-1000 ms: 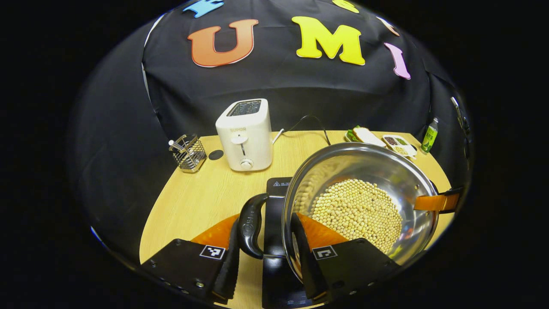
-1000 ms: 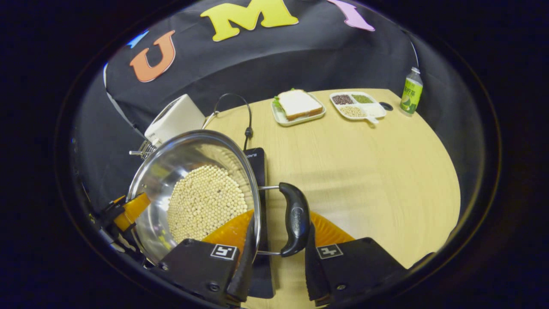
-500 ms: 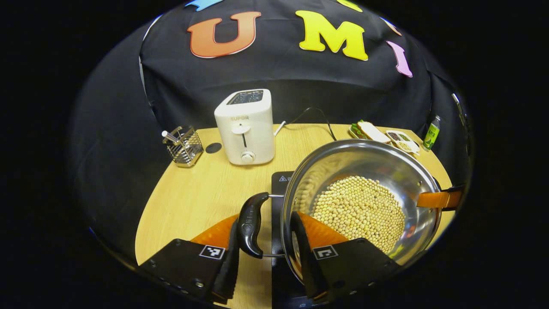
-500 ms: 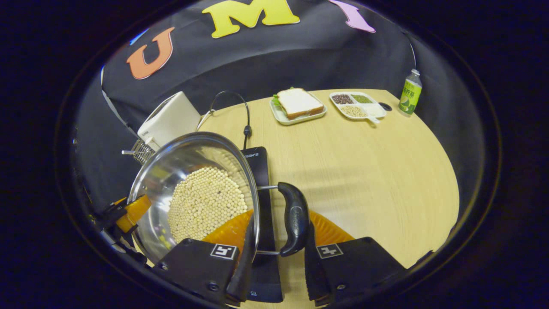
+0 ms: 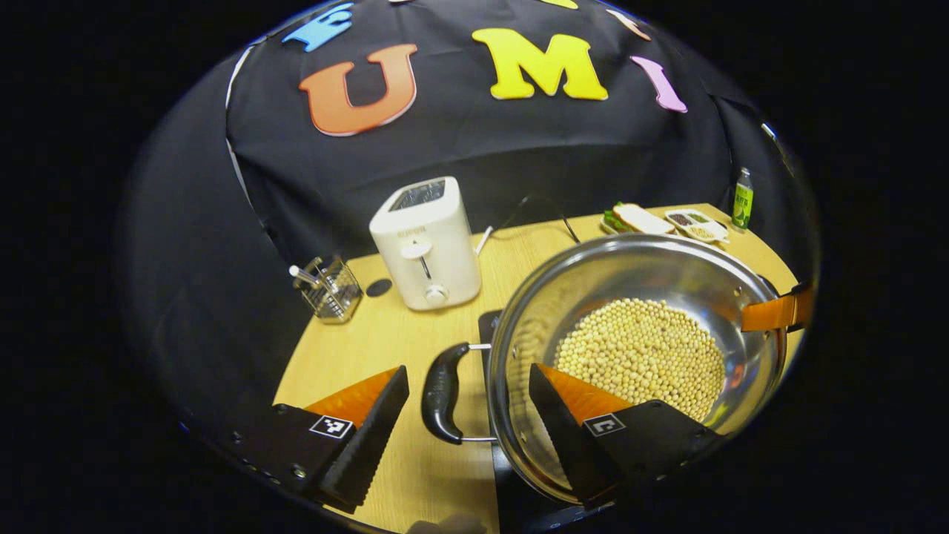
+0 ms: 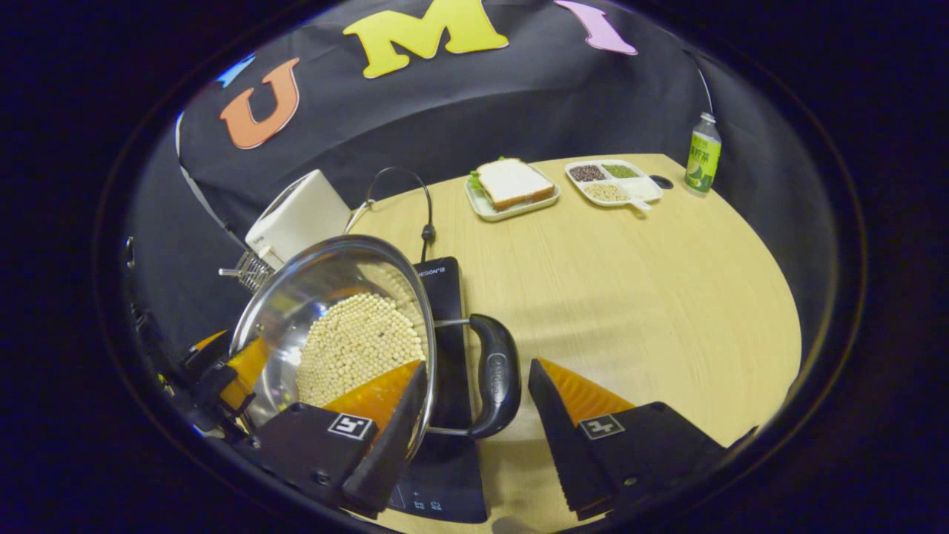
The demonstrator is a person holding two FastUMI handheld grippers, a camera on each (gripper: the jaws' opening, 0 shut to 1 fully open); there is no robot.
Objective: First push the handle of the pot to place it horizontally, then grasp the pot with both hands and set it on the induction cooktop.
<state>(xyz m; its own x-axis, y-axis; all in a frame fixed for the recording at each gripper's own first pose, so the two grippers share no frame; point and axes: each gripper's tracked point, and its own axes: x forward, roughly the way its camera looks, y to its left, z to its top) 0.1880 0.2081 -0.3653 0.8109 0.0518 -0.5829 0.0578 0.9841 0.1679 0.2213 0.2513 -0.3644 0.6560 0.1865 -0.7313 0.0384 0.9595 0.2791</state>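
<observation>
Left gripper (image 5: 463, 430) with jaws spread wide, straddling the pot's near side handle (image 5: 440, 392) without touching it; one finger out over bare tabletop (image 5: 348, 356), the other reaching over the rim above the beans. Steel pot (image 5: 593, 282) sitting on the black induction cooktop (image 5: 486, 326), just ahead of the jaws and to their right, its floor covered with pale soybeans (image 5: 641, 356). Beyond the jaws: white toaster (image 5: 424, 241), with a wire utensil basket (image 5: 330, 289) off to its left; far back on the right, a sandwich plate (image 5: 637, 219), a divided dish (image 5: 693, 222) and a green bottle (image 5: 742, 199).

Right gripper (image 6: 474, 437) likewise open, jaws spread either side of the other black side handle (image 6: 495, 374), clear of it on both sides; inner finger just at the pot (image 6: 326, 274) rim, outer finger over the tabletop (image 6: 652, 297). Cooktop (image 6: 445, 297) showing under the pot and running back toward the jaws, control panel lowest in view. Across the pot, at its far rim, the left gripper (image 6: 222, 367) in part. Farther ahead: toaster (image 6: 300, 215), sandwich plate (image 6: 511, 189), divided dish (image 6: 612, 183), bottle (image 6: 701, 153).
</observation>
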